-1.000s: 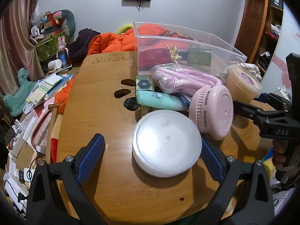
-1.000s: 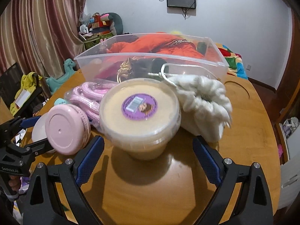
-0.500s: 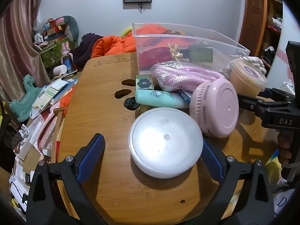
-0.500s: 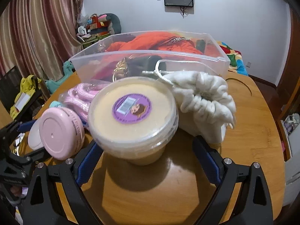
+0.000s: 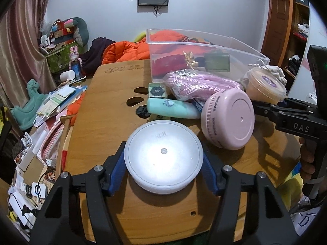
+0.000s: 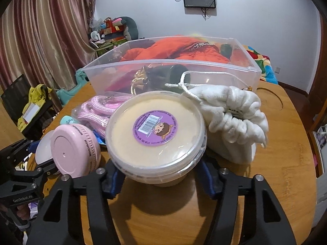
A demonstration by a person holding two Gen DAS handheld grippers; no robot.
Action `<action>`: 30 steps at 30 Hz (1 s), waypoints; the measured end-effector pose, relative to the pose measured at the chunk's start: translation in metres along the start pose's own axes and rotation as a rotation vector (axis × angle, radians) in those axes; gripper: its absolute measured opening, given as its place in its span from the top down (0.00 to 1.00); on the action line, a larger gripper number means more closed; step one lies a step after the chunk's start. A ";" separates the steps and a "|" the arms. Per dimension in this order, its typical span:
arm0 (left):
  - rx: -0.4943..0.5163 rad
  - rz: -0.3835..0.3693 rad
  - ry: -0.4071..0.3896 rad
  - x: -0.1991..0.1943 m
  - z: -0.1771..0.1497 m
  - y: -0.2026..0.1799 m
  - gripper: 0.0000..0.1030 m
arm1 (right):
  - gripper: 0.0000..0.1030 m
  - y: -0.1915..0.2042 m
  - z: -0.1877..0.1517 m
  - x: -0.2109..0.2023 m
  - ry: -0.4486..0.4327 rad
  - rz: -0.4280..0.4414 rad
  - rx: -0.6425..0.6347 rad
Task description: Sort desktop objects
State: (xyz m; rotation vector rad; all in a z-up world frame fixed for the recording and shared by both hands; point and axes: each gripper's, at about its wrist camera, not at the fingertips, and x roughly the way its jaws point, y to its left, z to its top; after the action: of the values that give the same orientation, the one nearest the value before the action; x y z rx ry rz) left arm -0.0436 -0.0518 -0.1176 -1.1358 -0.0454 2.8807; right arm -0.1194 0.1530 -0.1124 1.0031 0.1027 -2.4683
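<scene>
My left gripper [image 5: 163,169] is shut on a round white lidded container [image 5: 163,155] standing on the wooden table [image 5: 106,126]. My right gripper [image 6: 161,173] is shut on a beige tub with a purple label [image 6: 155,130]; the tub also shows in the left wrist view [image 5: 265,85]. A pink round jar [image 5: 229,118] lies tilted between the two. Behind are a bag of pink rope [image 5: 200,85], a mint tube [image 5: 173,108], a white plush pouch [image 6: 233,118] and a clear plastic bin [image 6: 169,75] holding dark and red items.
A small green box [image 5: 157,90] and a black disc [image 5: 142,111] lie near two holes in the table. Papers and clutter [image 5: 47,110] crowd the floor at the left. An orange jacket [image 5: 126,51] lies behind the table.
Both grippers have closed: the left on the white container, the right on the beige tub. The pink jar has tilted a little more toward me.
</scene>
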 end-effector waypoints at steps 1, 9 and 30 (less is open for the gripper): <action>-0.003 0.002 0.001 -0.001 0.000 0.001 0.37 | 0.46 0.001 -0.001 -0.001 -0.003 -0.007 -0.009; -0.030 0.017 0.007 -0.008 -0.005 0.009 0.37 | 0.48 0.002 -0.011 -0.013 -0.016 0.002 -0.013; -0.038 -0.009 -0.092 -0.048 0.011 0.002 0.37 | 0.48 0.009 -0.013 -0.066 -0.092 0.070 -0.011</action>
State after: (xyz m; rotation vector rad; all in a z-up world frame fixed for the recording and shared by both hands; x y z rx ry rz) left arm -0.0157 -0.0560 -0.0769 -1.0051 -0.1096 2.9342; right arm -0.0657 0.1743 -0.0764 0.8728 0.0502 -2.4433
